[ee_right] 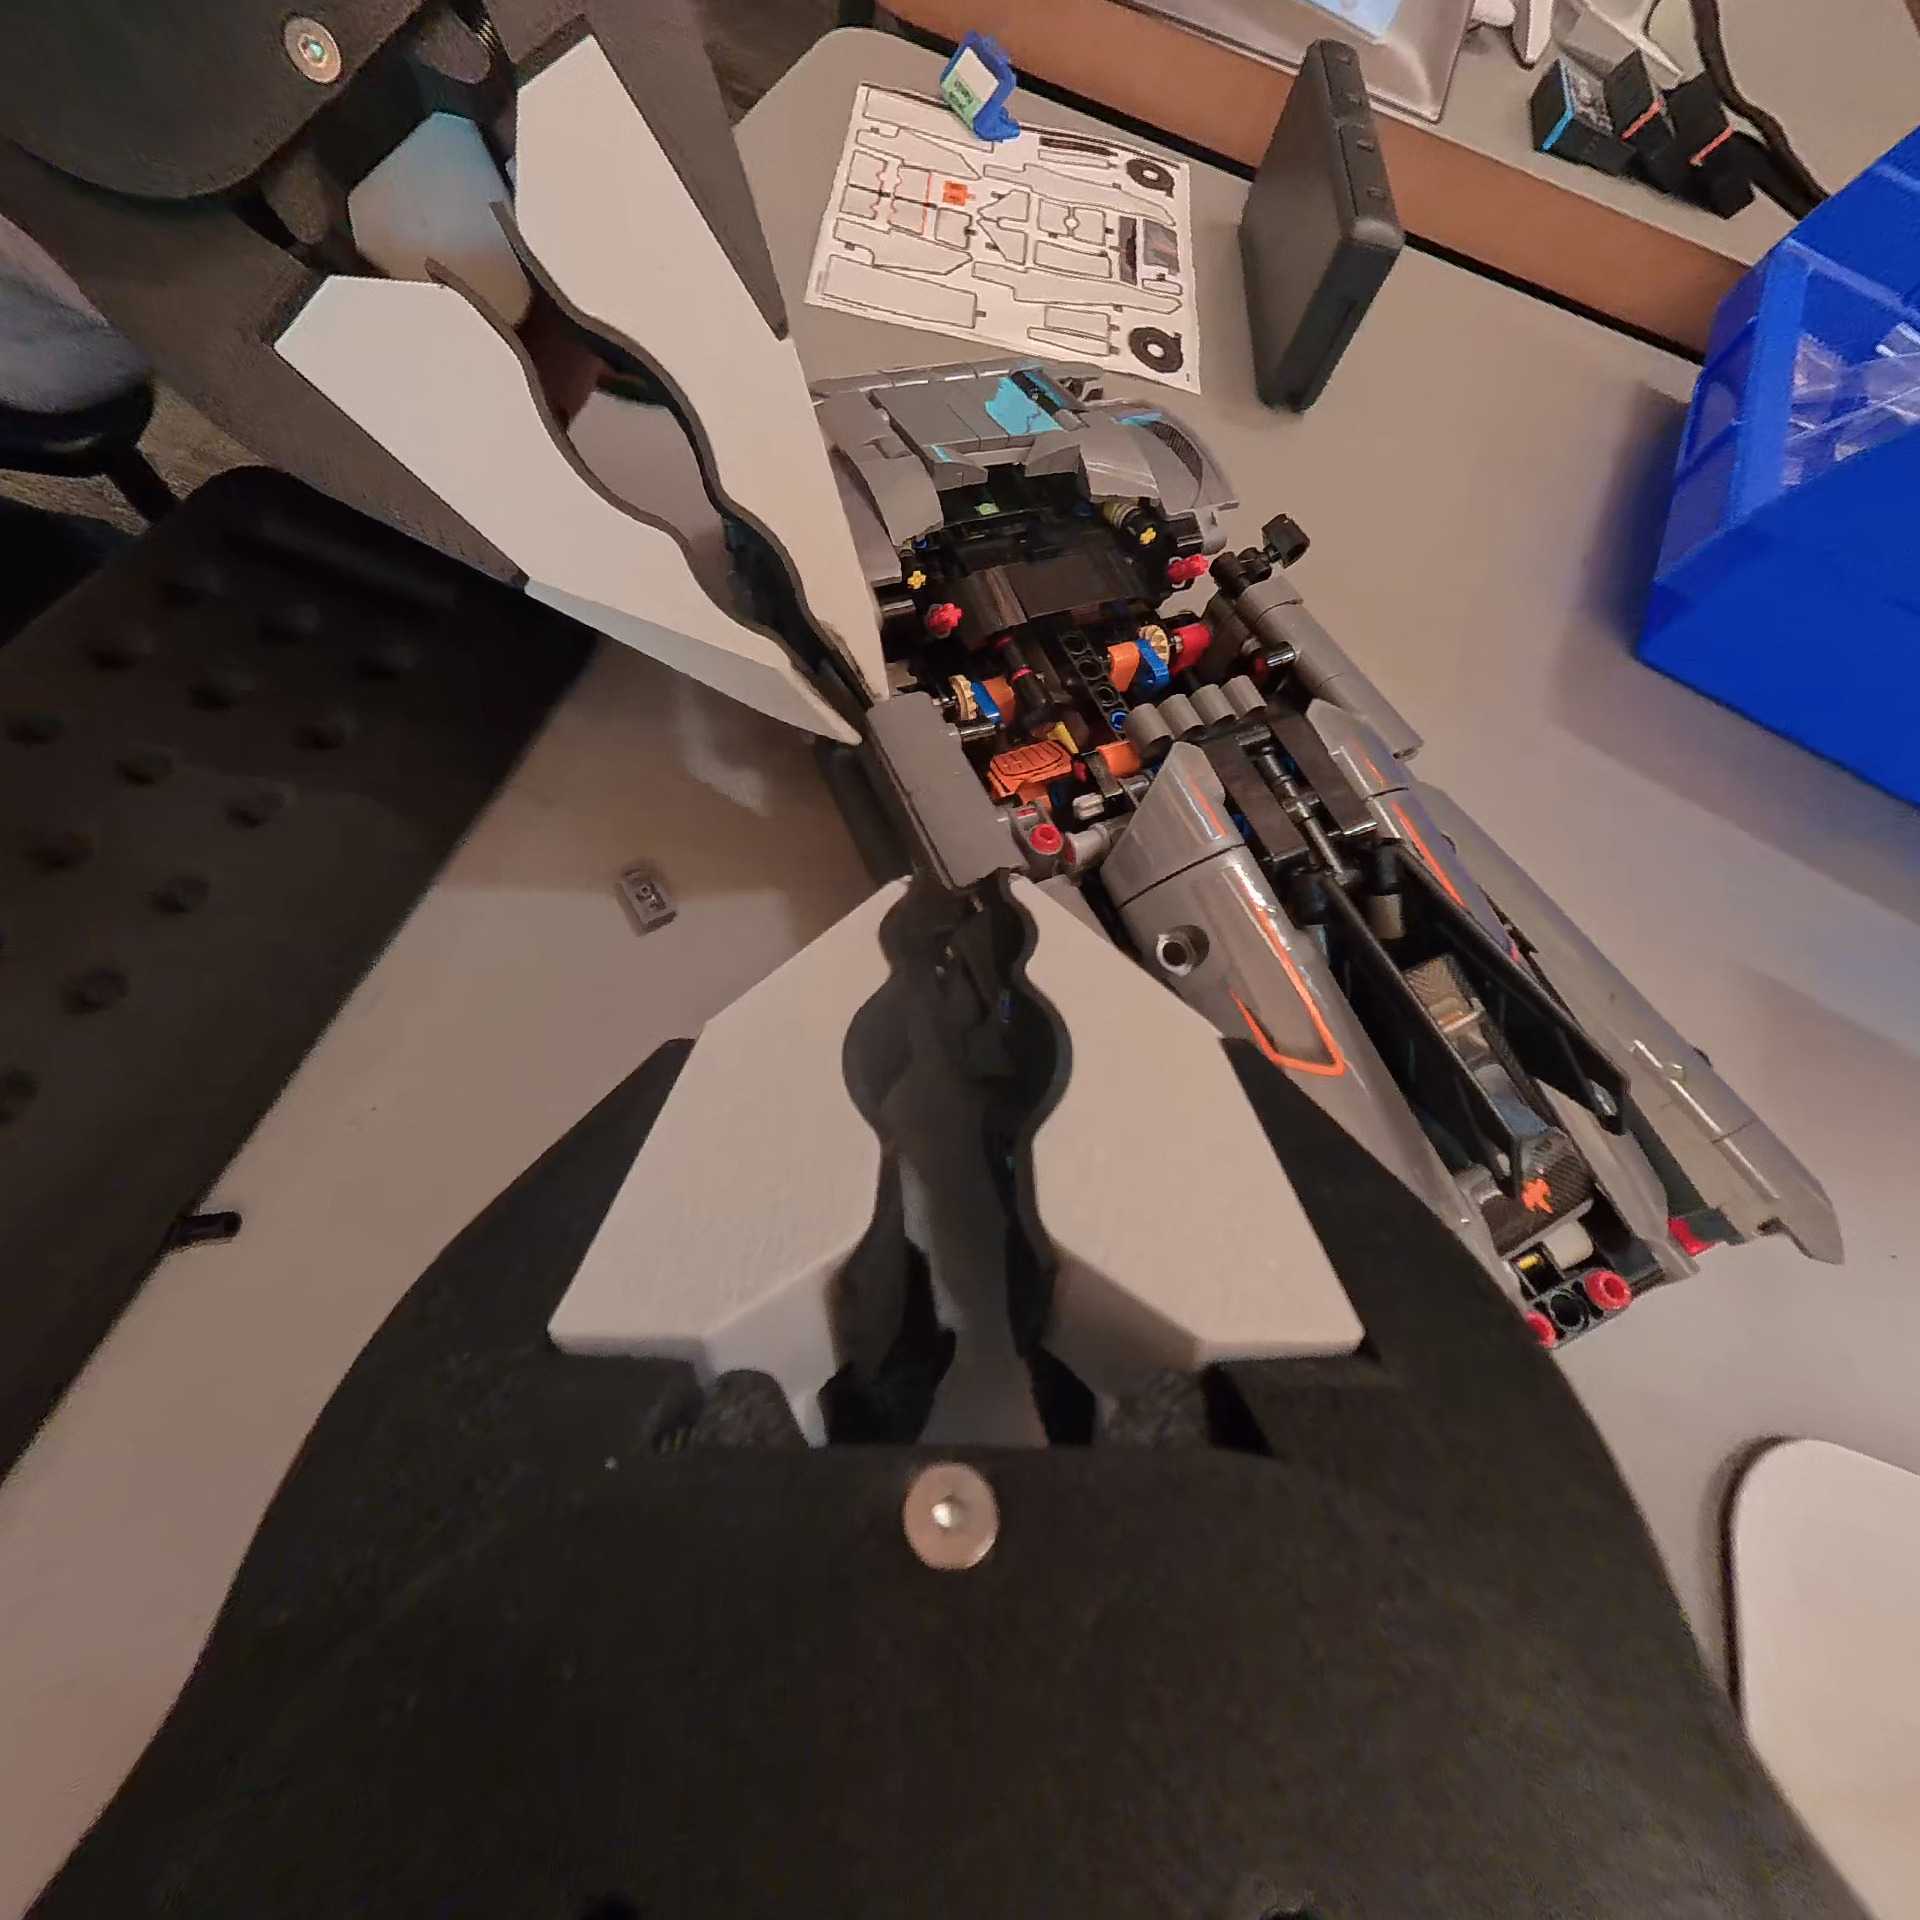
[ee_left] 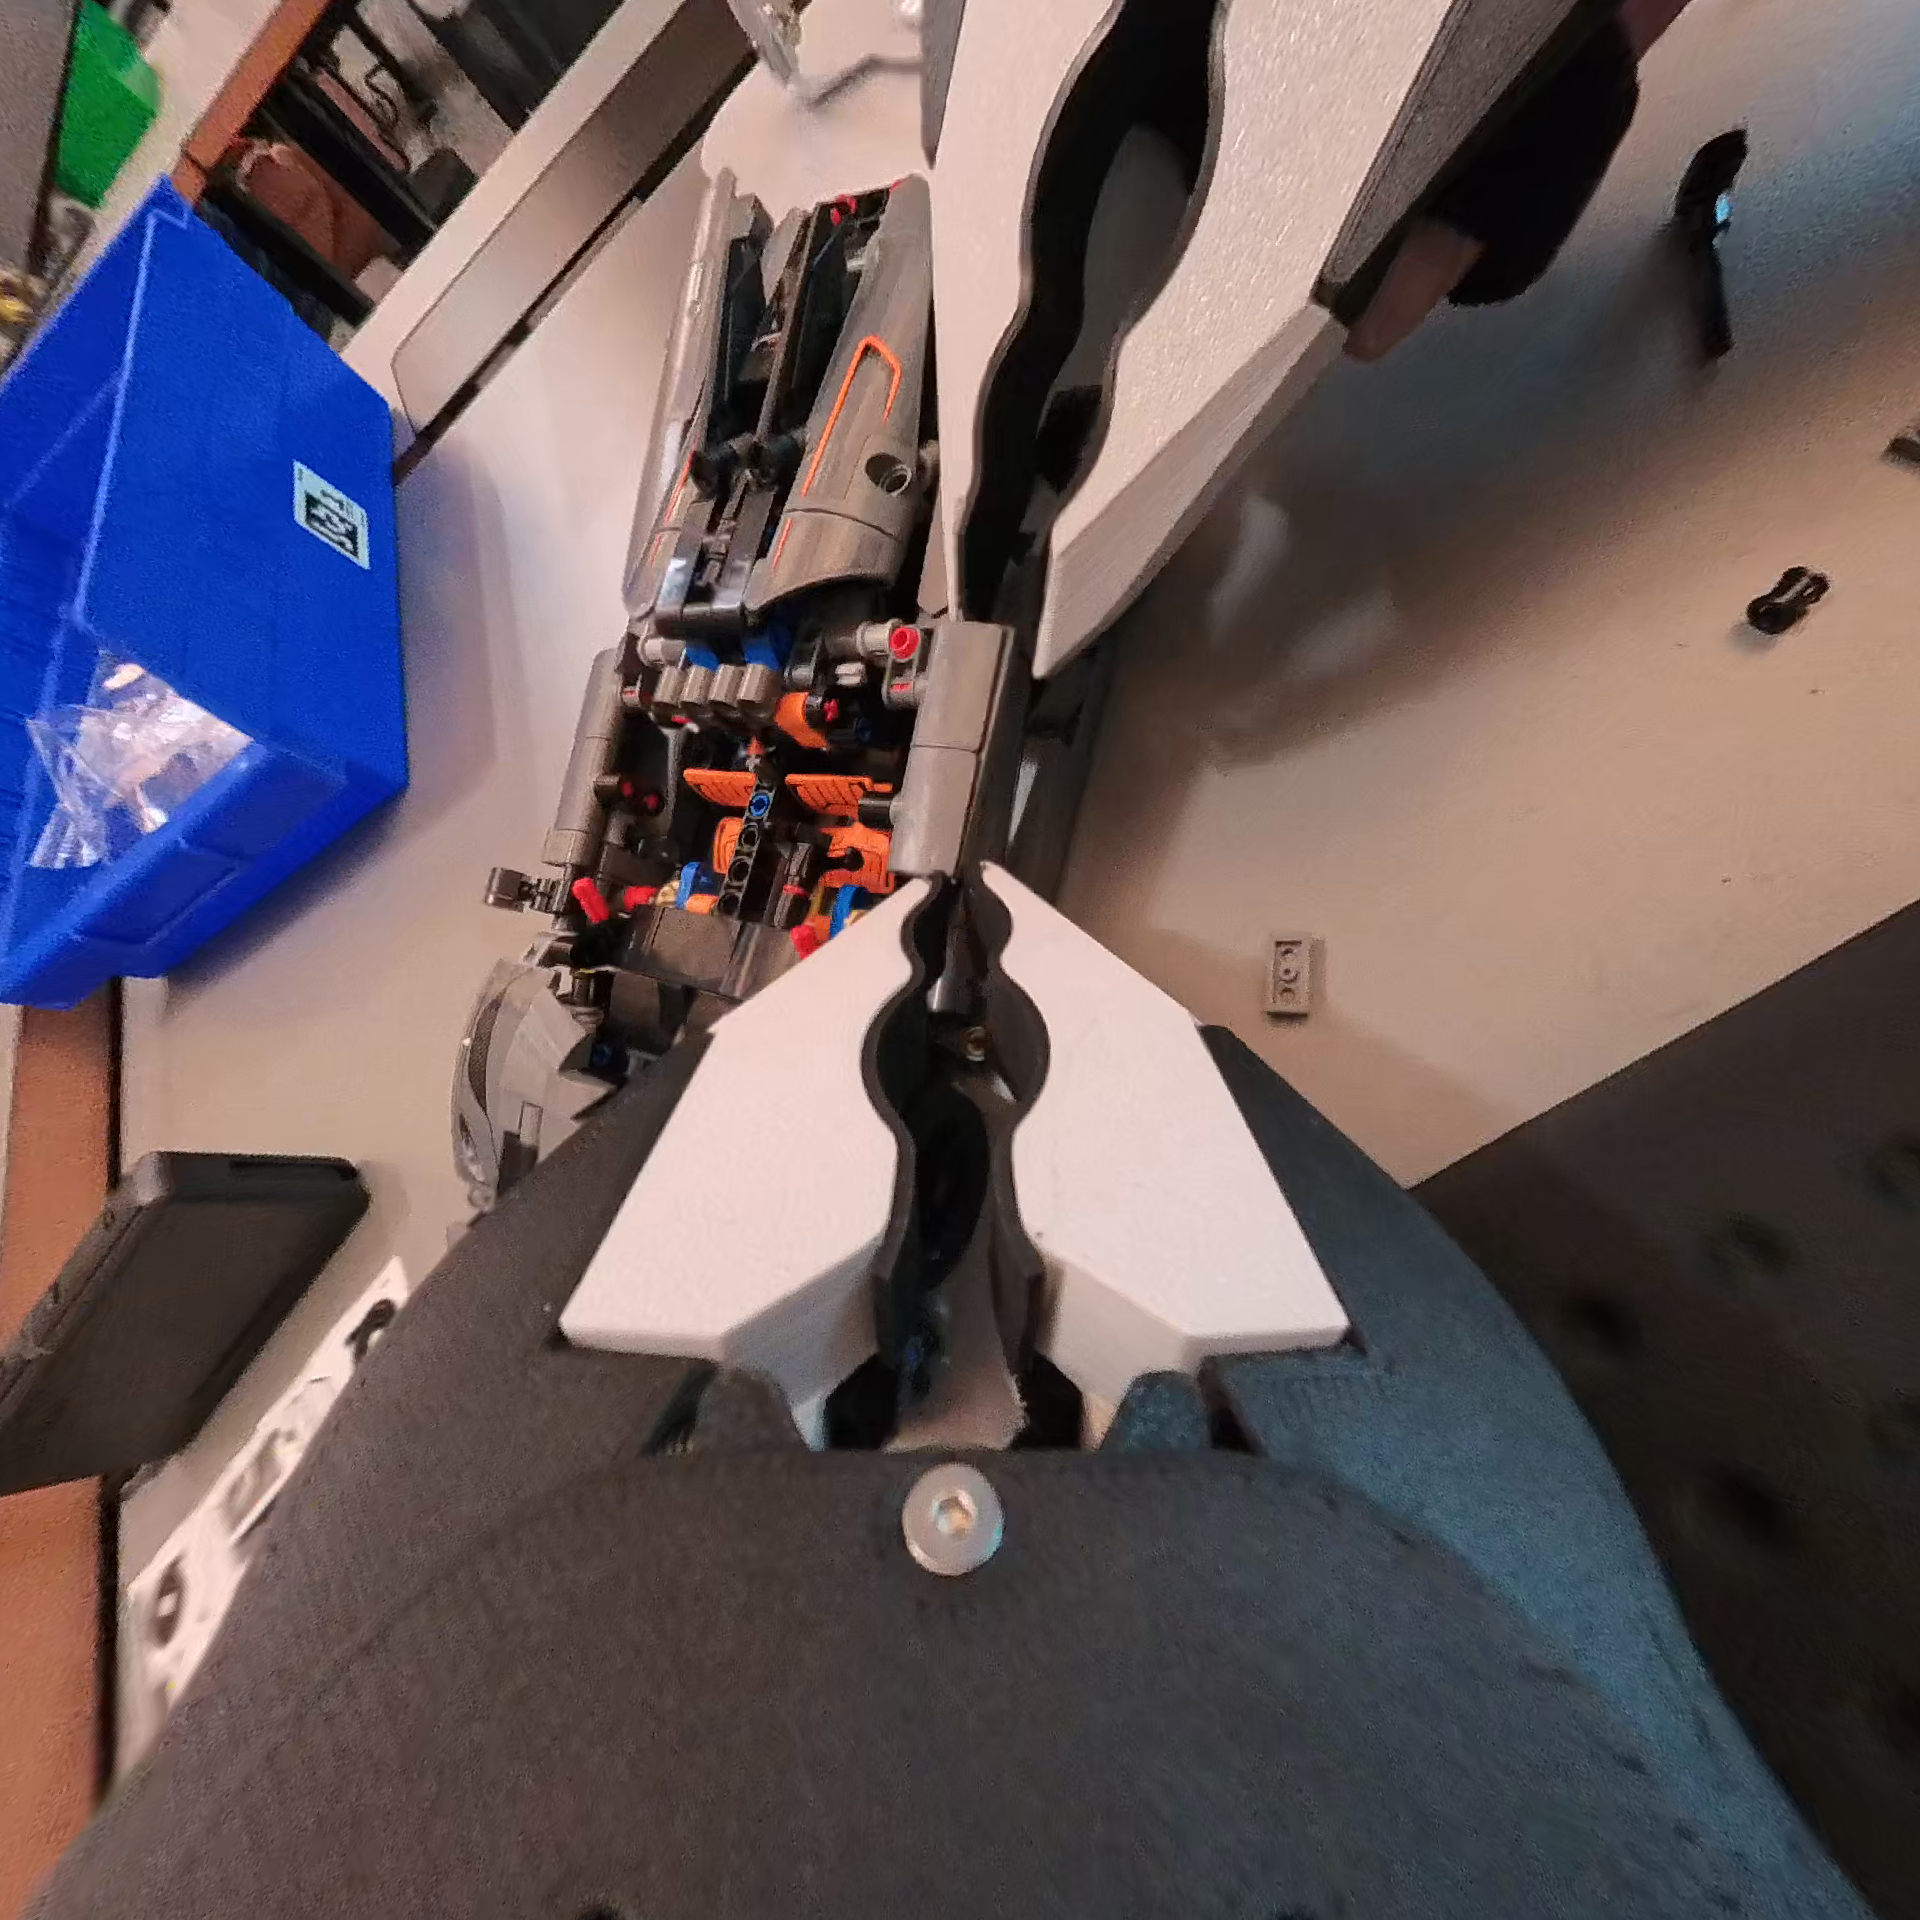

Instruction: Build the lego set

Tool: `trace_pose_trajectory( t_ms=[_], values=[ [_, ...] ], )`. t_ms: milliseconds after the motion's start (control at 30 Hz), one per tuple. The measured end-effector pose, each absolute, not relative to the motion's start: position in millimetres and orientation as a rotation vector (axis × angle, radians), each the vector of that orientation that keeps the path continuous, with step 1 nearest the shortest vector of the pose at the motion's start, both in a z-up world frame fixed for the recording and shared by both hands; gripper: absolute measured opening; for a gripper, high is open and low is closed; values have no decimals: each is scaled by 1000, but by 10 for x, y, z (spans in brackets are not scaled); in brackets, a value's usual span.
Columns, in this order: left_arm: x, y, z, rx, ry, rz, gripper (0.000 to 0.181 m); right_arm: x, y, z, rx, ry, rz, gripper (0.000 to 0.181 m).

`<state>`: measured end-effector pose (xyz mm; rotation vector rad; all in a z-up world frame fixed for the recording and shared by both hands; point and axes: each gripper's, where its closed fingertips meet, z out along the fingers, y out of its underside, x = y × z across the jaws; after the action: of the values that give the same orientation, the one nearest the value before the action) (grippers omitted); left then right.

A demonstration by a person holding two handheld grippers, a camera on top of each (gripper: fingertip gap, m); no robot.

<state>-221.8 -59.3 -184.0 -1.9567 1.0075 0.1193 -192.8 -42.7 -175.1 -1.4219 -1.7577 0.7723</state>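
Both grippers pinch the same grey side panel of the lego car (ee_right: 1195, 831), one from each end.

Nearest, the right gripper (ee_right: 961, 888) is clenched on the grey side panel (ee_right: 930, 790) at its 12 o'clock; the left gripper (ee_left: 956, 878) is clenched on the panel's other end. Uneven squeezing could, I judge, pop the panel off or twist the model. A loose grey plate (ee_right: 644, 896) lies at 10 o'clock. Farther off, a sticker sheet (ee_right: 1008, 223) at 12, a black box (ee_right: 1320, 229) at 1 and a blue bin (ee_right: 1808, 499) at 2 crowd the table (ee_right: 1558, 520).
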Motion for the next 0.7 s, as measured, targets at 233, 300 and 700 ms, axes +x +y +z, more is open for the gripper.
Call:
trace_pose_trajectory(
  t_ms=[233, 300, 700],
  values=[
    [-2205, -584, -1845, -1974, 1003, 121, 0, -1916, -391, -1751, -1423, -1763, 722, 7],
    [-2207, -590, -1845, -1969, 1013, 130, 0, -1916, -392, -1750, -1425, -1763, 729, 6],
    [-2251, -596, -1795, -1934, 1022, 170, 13, -1892, -369, -1733, -1412, -1781, 683, 8]
  ],
)
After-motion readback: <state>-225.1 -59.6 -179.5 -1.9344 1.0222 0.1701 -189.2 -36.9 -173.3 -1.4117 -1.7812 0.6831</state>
